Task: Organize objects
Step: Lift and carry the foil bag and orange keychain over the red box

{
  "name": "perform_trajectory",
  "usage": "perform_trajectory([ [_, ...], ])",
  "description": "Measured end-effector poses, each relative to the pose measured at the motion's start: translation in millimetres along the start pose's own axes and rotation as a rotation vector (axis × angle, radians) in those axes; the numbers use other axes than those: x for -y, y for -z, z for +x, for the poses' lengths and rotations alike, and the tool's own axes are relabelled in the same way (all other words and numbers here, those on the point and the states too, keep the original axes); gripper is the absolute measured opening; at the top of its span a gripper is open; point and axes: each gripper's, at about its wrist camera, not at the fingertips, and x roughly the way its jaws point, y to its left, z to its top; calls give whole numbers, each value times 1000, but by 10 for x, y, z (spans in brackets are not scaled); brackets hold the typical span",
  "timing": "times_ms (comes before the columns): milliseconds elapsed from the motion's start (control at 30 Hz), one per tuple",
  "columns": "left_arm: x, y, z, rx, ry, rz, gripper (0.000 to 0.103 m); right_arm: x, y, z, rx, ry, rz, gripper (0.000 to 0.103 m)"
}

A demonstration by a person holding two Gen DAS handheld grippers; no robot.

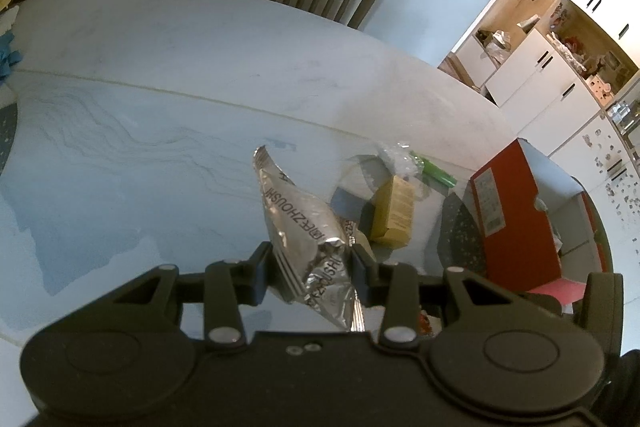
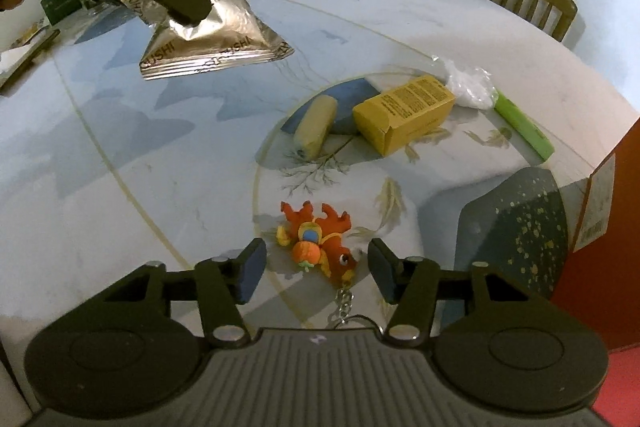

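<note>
A foil bag (image 1: 298,223) is clamped in the left gripper (image 1: 310,269). The right gripper (image 2: 316,269) stands apart over a toy (image 2: 320,243). A box (image 2: 404,113), beyond it, is left unsorted.

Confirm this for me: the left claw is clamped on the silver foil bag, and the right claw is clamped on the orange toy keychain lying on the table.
Only the second half is wrong. The left claw does clamp the silver foil bag. But the right wrist view shows the right claw open, its pads apart on either side of the orange toy keychain, not pressing on it.
</note>
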Motion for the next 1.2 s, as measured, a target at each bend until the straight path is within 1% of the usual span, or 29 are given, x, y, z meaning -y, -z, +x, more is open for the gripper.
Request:
perform_trajectory([
  [33, 4, -1, -1, 1, 1, 1, 39, 14, -8, 5, -2, -8, -1, 46],
  [167, 17, -5, -3, 2, 4, 2, 39, 35, 14, -16, -3, -27, -5, 37],
  [333, 46, -3, -2, 4, 7, 4, 39, 17, 51, -34, 7, -18, -1, 36],
  [500, 175, -7, -34, 8, 26, 13, 39, 35, 94, -148, 27, -12, 58, 35],
  [667, 400, -27, -81, 16, 66, 28, 39, 151, 120, -450, 72, 4, 143, 35],
  [833, 727, -56, -125, 36, 107, 65, 39, 356, 151, -879, 131, 24, 207, 35],
  [967, 987, -127, -128, 56, 145, 60, 39, 565, 182, -1217, 168, 50, 271, 35],
  [1100, 1364, -185, -103, 64, 181, 115, 39, 828, 214, -1571, 194, 83, 320, 35],
  [1200, 1638, -221, -47, 63, 206, 143, 39, 1020, 247, -1816, 214, 119, 317, 36],
])
